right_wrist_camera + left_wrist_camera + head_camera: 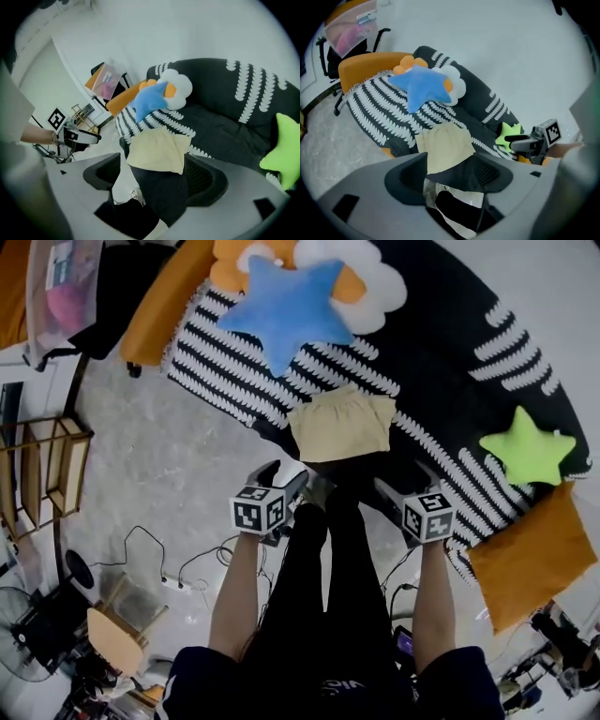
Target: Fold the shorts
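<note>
While under shorts [339, 427] — sofa [450, 362], grey floor [159, 456]

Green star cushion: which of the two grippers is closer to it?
Right. The right gripper hovers in front of the shorts on the green star side. The left gripper hovers at the shorts' other side, farther from the green star.

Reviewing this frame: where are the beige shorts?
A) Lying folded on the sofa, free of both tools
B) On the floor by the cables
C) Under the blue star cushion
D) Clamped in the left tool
A: the shorts lie folded on the sofa, while the left tool and the right tool are short of them, jaws apart with nothing gripped.
</note>
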`<control>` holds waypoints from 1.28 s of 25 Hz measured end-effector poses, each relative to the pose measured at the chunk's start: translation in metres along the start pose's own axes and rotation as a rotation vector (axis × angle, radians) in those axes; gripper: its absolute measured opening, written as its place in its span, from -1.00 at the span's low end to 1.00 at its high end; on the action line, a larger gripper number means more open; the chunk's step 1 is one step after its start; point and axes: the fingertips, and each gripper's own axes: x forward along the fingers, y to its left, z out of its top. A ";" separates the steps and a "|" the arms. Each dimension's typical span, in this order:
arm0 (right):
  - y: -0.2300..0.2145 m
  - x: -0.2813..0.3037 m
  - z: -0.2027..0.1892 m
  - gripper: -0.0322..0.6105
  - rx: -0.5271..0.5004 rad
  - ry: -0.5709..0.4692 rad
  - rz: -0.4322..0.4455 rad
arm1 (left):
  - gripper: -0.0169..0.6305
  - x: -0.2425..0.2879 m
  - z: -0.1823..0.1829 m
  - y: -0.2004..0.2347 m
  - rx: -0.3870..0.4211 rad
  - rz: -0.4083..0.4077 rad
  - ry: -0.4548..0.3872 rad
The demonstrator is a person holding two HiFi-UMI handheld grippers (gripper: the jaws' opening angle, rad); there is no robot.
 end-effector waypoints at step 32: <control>0.139 -0.201 0.138 0.33 -0.178 -0.508 -0.232 | 0.07 -0.233 0.139 -0.138 0.290 0.012 -0.548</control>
